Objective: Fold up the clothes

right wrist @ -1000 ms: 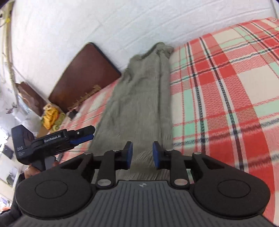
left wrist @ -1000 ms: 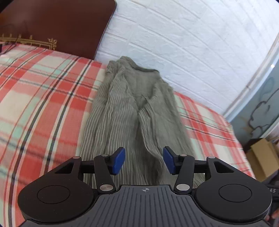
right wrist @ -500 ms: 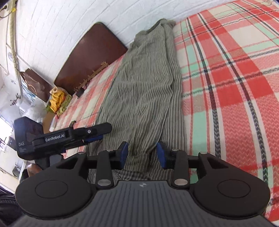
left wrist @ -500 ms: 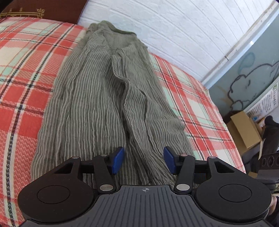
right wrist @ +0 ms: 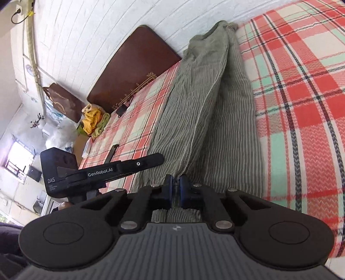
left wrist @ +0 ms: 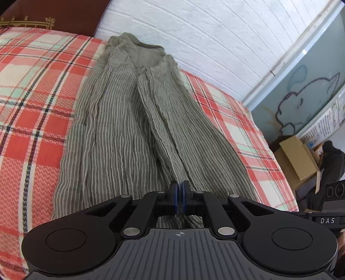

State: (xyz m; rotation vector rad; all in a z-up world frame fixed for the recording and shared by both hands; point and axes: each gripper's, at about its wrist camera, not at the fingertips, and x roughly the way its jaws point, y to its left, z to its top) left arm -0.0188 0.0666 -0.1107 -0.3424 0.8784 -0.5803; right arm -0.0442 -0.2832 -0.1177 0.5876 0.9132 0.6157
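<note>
Closing on near hem of striped trousers (left wrist: 129, 120), L gripper (left wrist: 179, 197) & R gripper (right wrist: 175, 189) clamped cloth, frame bottom-centre; next prob. lift hem toward waistband (left wrist: 140, 46).

- The near hem of the striped garment (left wrist: 129, 133) disappears beneath the left gripper (left wrist: 179, 195); its body blocks the bed's front edge.
- The same hem slips out of sight behind the right gripper (right wrist: 175, 189).
- The dark headboard (left wrist: 54, 15) is cut off by the frame's top-left corner.
- Print on the wall papers (left wrist: 327, 122) is too small to read.
- The yellow and green bundle (right wrist: 93, 120) beside the bed cannot be identified.
- Only a sliver of the person's hand (right wrist: 63, 205) shows.
</note>
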